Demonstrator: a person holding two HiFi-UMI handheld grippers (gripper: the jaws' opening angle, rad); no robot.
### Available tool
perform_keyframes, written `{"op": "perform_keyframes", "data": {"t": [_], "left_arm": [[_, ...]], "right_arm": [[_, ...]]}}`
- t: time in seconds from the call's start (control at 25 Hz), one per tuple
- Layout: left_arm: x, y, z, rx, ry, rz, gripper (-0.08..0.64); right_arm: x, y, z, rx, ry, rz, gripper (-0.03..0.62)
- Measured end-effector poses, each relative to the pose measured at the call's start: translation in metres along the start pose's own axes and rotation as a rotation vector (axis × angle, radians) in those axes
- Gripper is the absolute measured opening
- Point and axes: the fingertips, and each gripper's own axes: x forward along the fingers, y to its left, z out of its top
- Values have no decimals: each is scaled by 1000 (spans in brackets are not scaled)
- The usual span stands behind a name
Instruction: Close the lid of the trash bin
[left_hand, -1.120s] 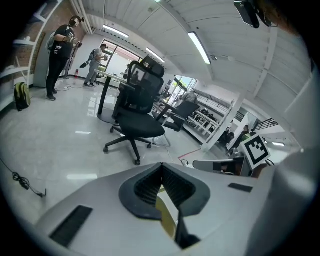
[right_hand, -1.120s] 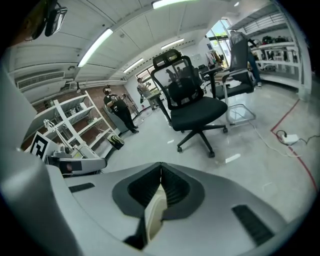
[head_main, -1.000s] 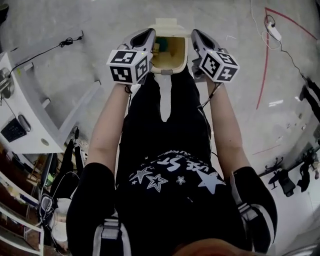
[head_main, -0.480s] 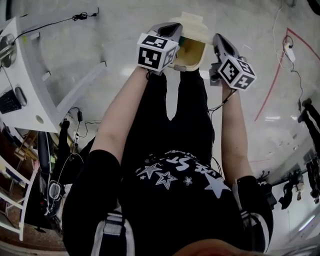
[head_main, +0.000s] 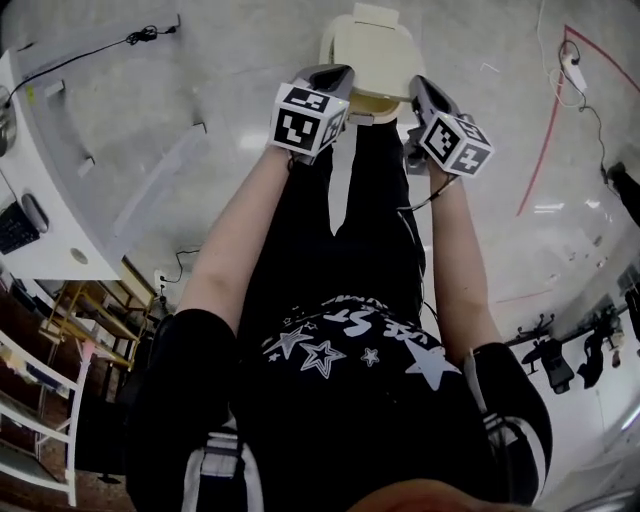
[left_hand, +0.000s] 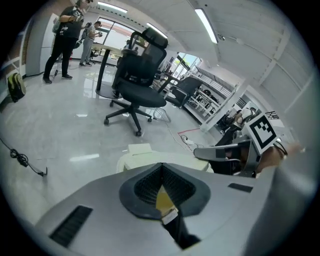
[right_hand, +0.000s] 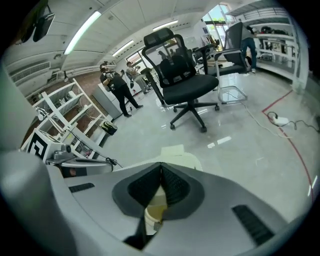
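The lid (head_main: 372, 48) has come down nearly flat, just ahead between your left gripper (head_main: 338, 72) and right gripper (head_main: 420, 84), both pressed together and empty; an office chair (left_hand: 137, 85) stands beyond.

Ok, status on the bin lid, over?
Left gripper and right gripper shut, empty, either side of the lid. Lid nearly down; thin yellow strip of the inside shows at its near edge. Nothing on it.
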Motion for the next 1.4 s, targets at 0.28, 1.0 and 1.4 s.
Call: {"op": "perform_keyframes", "data": {"t": [0.28,1.0,1.4], "left_arm": [[6,2,-65,82,152,-28,12],[50,24,-184,105,356,-32,12],[64,27,-210,176,402,-6,12]], "right_arm": [[12,-12,-58,127,3,-53,8],[59,-43,-155,91,66,-119,8],[71,-48,-164,15,107,-133,8]]}}
